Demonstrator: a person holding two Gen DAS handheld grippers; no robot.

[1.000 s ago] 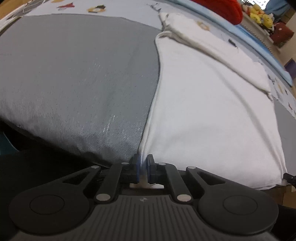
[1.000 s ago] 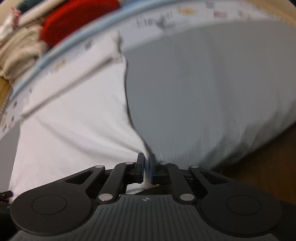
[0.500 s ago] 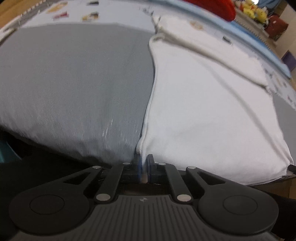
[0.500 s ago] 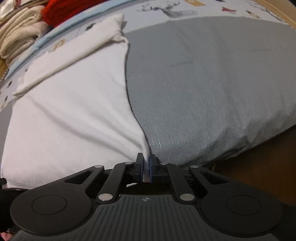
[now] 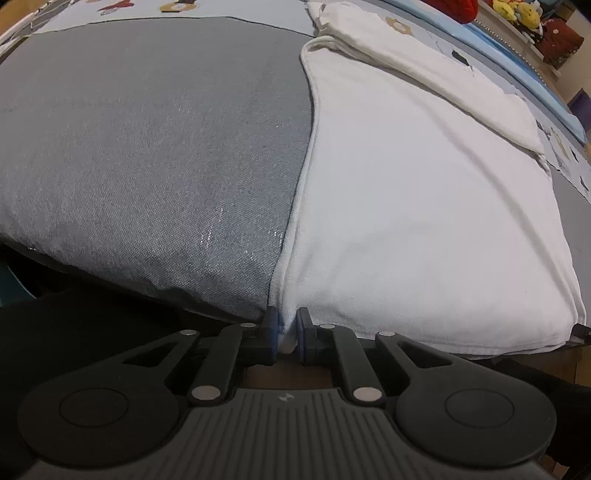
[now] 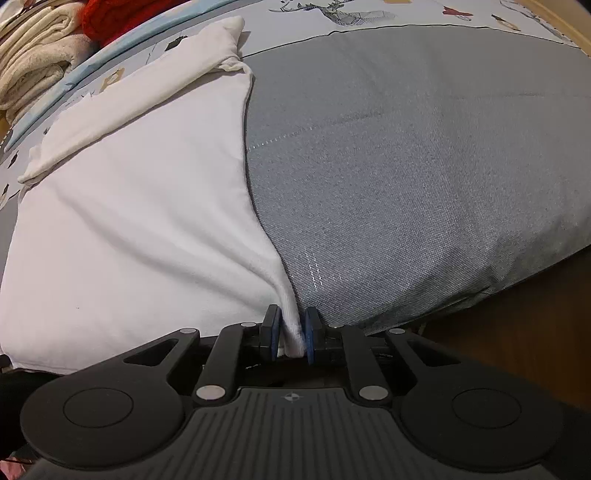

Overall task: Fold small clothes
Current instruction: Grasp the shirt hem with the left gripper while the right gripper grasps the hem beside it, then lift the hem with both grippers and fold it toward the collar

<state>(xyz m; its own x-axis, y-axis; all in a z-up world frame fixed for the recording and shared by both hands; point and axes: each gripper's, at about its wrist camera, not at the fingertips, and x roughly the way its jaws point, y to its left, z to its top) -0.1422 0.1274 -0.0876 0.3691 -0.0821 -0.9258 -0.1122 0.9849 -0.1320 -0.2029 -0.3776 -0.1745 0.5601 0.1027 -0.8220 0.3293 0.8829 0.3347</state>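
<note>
A white garment lies flat on a grey mat, with a folded strip along its far edge. It also shows in the right wrist view. My left gripper holds the garment's near left corner at the mat's front edge; its jaws stand slightly apart around the cloth. My right gripper holds the near right corner, with a bunch of white cloth between its blue pads.
The grey mat covers a printed bed sheet. Folded cream towels and a red item lie at the back. Soft toys sit far right. Wooden floor lies beyond the bed edge.
Both grippers' jaws have parted a little around the corners they clamped tightly before. The garment lies flatter and both views have settled close to the bed's front edge.
</note>
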